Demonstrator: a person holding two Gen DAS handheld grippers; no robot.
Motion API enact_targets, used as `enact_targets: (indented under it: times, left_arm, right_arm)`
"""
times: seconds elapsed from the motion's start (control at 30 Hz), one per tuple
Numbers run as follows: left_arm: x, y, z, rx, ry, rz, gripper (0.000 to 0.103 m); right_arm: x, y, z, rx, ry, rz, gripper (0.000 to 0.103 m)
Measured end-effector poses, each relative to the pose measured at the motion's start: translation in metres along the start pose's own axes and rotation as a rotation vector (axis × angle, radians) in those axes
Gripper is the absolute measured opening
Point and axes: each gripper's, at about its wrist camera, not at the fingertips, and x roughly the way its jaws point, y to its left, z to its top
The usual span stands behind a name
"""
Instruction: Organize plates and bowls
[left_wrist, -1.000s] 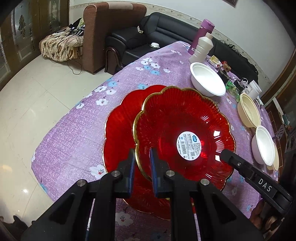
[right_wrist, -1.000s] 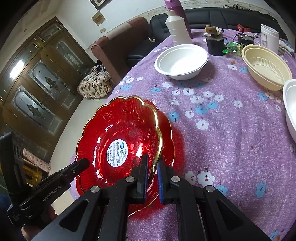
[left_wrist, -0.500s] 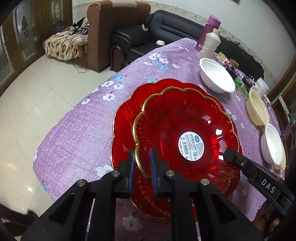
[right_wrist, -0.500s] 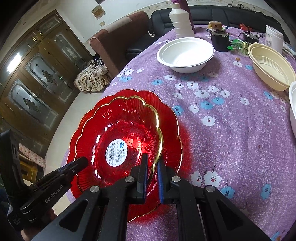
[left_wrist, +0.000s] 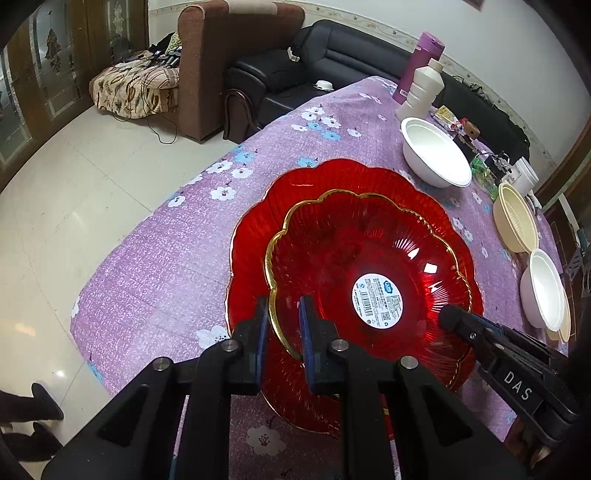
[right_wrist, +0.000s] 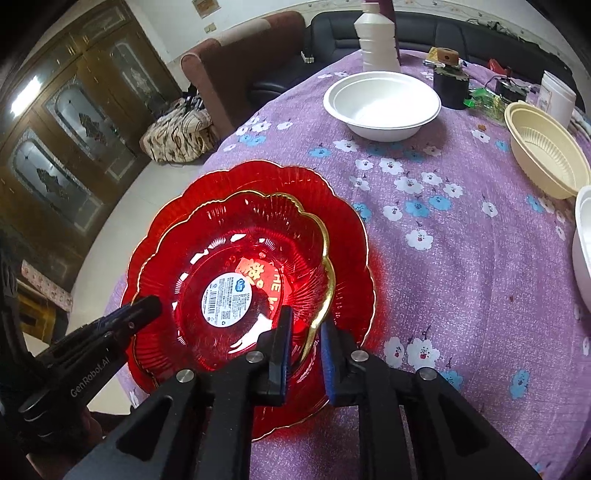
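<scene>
On the tabletop (left_wrist: 155, 266): purple flowery cloth, all the dishes sit on it
Big plate (left_wrist: 251, 236): red, scalloped, flat on the cloth near the table edge
Small plate (left_wrist: 369, 258): red with a gold rim and a barcode sticker, nested on the big plate, looks pretty much centred
White bowl (right_wrist: 382, 105): further back, well apart from the plates
Cream bowl (right_wrist: 543, 147): off to the right, with another white bowl (left_wrist: 545, 288) near it, none stacked yet
Left tool (left_wrist: 282, 317): clamped on the small plate's gold rim, near side
Right tool (right_wrist: 304, 325): jaws are opening; rim is between them but the pads look clear of it
Risk, my guess: one side is let go while the other is clamped, so any lift or tug from the left tool would tip or drag the small plate off centre
Also: both plates sit close to the table edge, so a snagged rim could slide the whole stack toward the floor
</scene>
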Motion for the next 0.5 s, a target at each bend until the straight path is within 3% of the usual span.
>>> enact_targets:
  times: [0.33, 0.43, 0.5]
  left_arm:
    - [-0.001, 0.000, 0.001, -0.018, 0.032, -0.021, 0.019]
    - [-0.004, -0.001, 0.001, -0.021, 0.046, -0.047, 0.027]
    - [-0.006, -0.003, 0.002, -0.019, 0.062, -0.066, 0.044]
  right_arm:
    - [-0.001, 0.009, 0.000, -0.065, 0.042, -0.012, 0.028]
    - [-0.004, 0.014, -0.002, -0.092, 0.051, -0.003, 0.044]
    - [-0.008, 0.017, -0.004, -0.107, 0.048, 0.004, 0.051]
